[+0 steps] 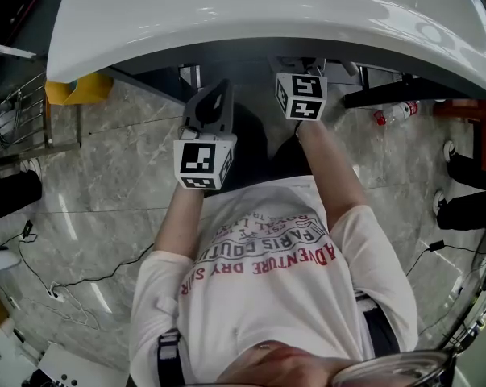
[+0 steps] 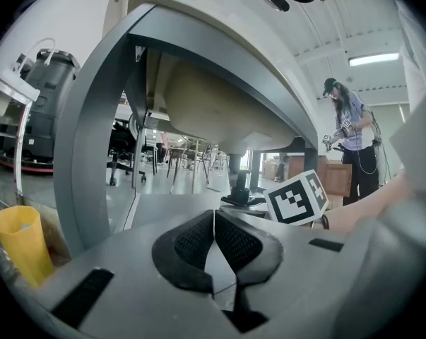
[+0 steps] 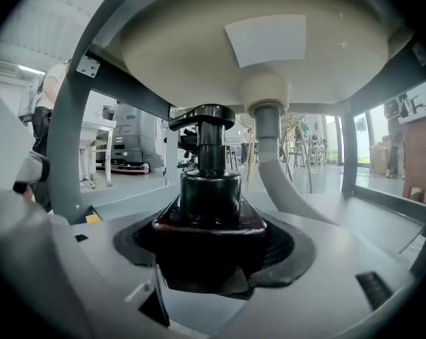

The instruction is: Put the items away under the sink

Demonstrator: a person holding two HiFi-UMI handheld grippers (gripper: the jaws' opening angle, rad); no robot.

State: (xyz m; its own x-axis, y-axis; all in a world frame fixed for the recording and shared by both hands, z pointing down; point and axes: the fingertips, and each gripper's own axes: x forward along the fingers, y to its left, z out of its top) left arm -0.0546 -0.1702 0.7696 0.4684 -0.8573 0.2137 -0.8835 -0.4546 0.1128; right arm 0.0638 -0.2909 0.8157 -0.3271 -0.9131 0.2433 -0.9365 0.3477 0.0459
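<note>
My right gripper (image 3: pixel 211 249) is shut on a dark pump bottle (image 3: pixel 208 189), which stands upright between the pads with its black pump head on top. It is held under the white sink basin (image 3: pixel 269 55), just left of the grey drain hose (image 3: pixel 287 189). In the head view the right gripper (image 1: pixel 301 95) reaches beneath the sink's (image 1: pixel 226 14) front rim, and the bottle is hidden there. My left gripper (image 2: pixel 214 249) is shut with nothing between its pads. It hangs at the sink's front edge, left of the right gripper's marker cube (image 2: pixel 296 198); in the head view the left gripper (image 1: pixel 208 127) sits left of the other.
A grey sink frame leg (image 2: pixel 92 140) rises at the left. A yellow container (image 2: pixel 18 242) stands on the marble floor (image 1: pixel 122 184) at the left. A plastic bottle (image 1: pixel 394 113) lies on the floor at the right. Another person (image 2: pixel 350 136) stands in the background.
</note>
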